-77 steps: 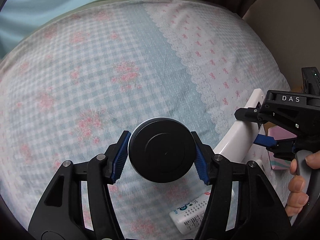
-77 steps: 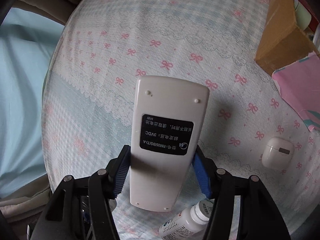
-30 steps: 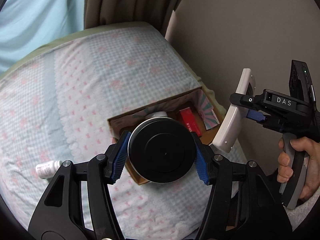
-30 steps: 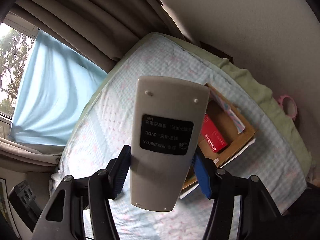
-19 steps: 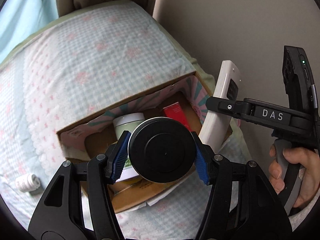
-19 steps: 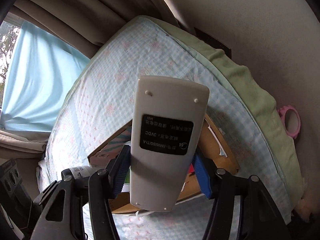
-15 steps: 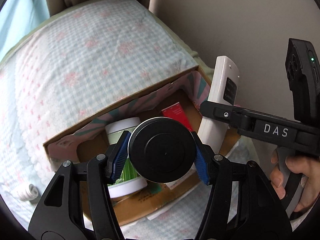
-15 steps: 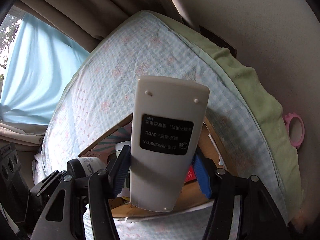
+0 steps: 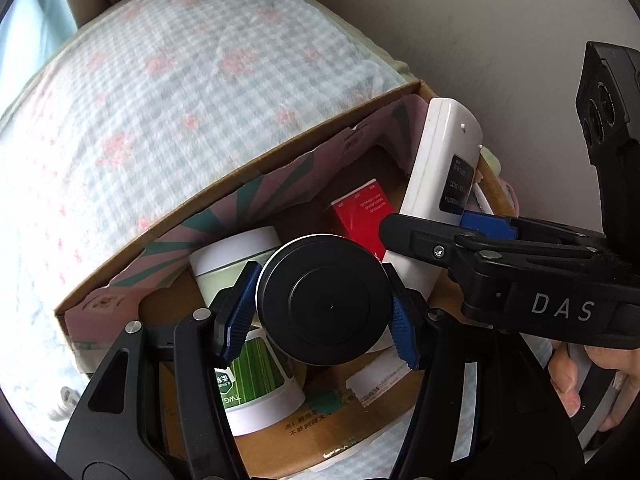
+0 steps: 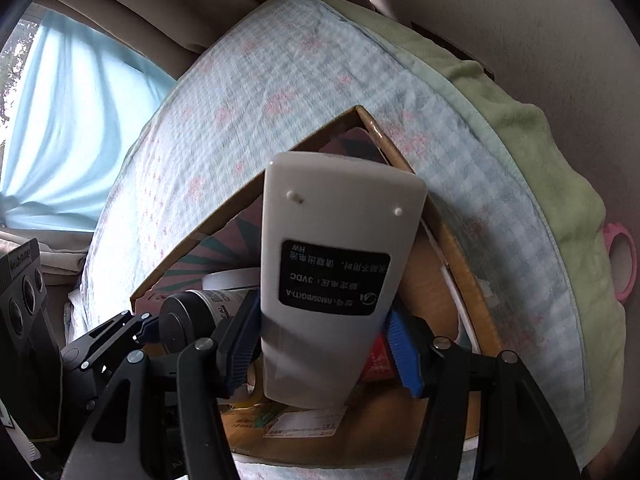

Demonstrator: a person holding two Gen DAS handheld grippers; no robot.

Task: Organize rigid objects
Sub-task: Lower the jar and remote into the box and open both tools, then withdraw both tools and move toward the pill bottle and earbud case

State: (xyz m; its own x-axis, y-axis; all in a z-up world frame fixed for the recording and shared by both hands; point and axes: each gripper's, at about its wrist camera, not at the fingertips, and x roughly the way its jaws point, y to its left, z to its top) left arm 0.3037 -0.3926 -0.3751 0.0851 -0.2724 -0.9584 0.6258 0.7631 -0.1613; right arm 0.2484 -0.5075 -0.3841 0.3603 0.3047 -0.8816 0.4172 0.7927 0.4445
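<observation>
Both claws grip: my left claw [image 9: 323,307] clamps a round black-lidded jar [image 9: 323,295], my right claw [image 10: 320,346] clamps a white plastic remote control [image 10: 336,280], held back side up. A second ago both hung high over the open brown cardboard box [image 9: 280,444] on the checked pink-and-blue bedspread [image 9: 160,100]; now both are low over its opening, and the box fills the views. Writing: "DAS" on the right claw's black body, "3VDC" and "RM05/BG(T)-A" on the remote's black label; the rest is too small to read. Inside the box I count one white tub with a green label [image 9: 248,376] and one red carton [image 9: 362,220], with the jar above the tub and the remote beside the carton
</observation>
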